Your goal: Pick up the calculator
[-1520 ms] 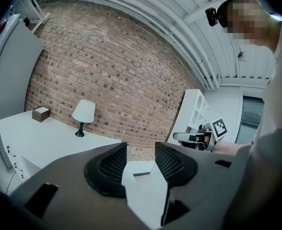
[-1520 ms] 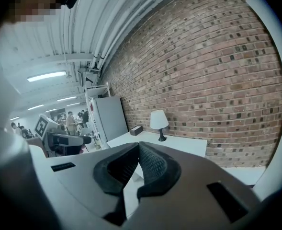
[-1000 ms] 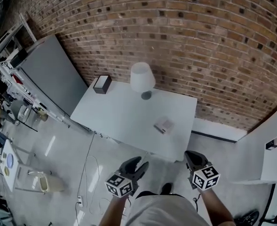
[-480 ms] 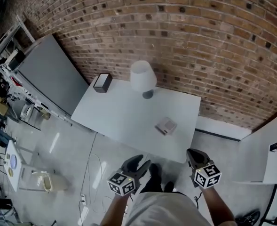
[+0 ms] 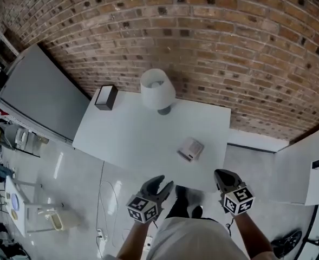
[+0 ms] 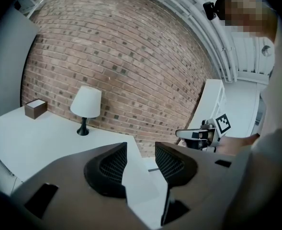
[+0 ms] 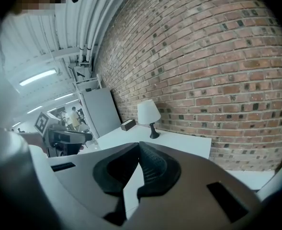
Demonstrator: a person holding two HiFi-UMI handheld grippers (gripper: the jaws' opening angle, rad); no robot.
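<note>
The calculator (image 5: 190, 149) lies right of centre on the white desk (image 5: 127, 134), toward its near edge. Short of that edge hover the left gripper (image 5: 162, 183), jaws apart and empty, and the right gripper (image 5: 222, 173), jaws together.

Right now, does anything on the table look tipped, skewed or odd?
Nothing serious: the lamp stands upright, the box sits at a back corner, and the calculator lies flat, only turned slightly against the table edges.
</note>
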